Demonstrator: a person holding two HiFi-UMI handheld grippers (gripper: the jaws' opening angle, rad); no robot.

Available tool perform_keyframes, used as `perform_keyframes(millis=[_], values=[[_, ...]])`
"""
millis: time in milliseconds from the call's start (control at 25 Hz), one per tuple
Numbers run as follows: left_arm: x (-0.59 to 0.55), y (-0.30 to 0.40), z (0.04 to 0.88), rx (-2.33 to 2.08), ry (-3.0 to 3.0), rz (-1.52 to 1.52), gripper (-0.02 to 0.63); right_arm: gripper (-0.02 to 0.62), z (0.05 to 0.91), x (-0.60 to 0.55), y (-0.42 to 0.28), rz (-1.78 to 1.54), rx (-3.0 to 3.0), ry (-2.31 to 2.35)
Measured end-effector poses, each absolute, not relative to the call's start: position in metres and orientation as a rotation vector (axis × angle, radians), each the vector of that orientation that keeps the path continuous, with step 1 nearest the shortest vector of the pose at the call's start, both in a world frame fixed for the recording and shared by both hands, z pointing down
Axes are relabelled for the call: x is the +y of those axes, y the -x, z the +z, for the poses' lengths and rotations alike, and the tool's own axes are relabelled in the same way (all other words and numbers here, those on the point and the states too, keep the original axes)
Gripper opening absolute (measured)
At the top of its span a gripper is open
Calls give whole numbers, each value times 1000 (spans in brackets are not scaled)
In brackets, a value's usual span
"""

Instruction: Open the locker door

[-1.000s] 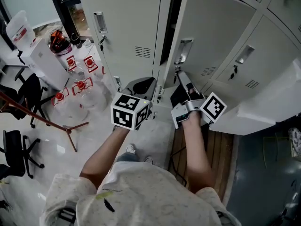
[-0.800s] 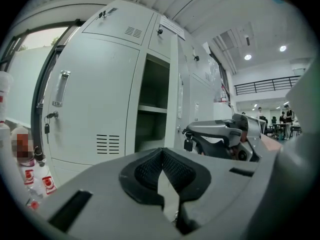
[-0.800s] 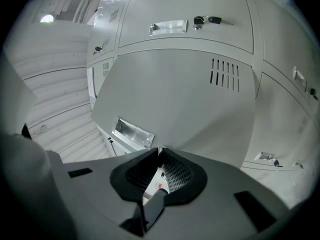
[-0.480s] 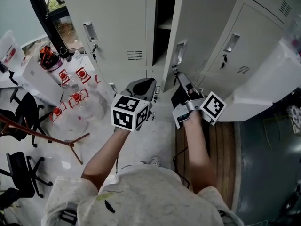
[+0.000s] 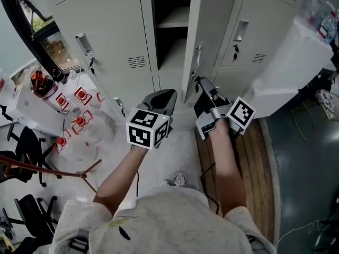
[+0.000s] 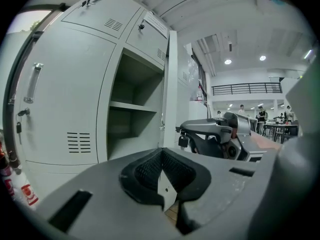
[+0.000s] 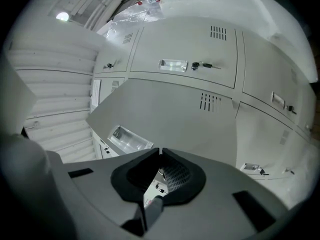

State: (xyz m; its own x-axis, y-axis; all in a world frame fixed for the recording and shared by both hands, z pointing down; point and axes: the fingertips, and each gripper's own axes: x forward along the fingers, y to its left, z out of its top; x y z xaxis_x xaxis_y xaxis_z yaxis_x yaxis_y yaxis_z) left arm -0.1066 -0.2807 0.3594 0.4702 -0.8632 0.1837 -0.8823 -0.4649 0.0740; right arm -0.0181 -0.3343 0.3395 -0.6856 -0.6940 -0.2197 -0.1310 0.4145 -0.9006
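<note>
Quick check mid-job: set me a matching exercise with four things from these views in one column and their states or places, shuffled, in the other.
Things:
1. middle locker door
2. left locker door
3. left gripper
4. red-labelled bottles

States or places:
a. closed
b. on the floor at the left
c. swung open
d. jaws together, holding nothing

Pairs: 1-c, 2-a, 3-d, 4-b

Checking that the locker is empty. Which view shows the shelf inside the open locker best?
The left gripper view: it looks straight into the open locker, showing the shelf front-on. The head view catches only a slice of the shelf from above; the right gripper view shows only door fronts.
</note>
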Motion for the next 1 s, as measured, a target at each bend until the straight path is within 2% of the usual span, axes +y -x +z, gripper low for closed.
perform_keyframes(millis=[1000], values=[[-257, 45, 362, -1258, -2695, 133, 6, 18, 340, -321, -63, -1169, 1947, 882]])
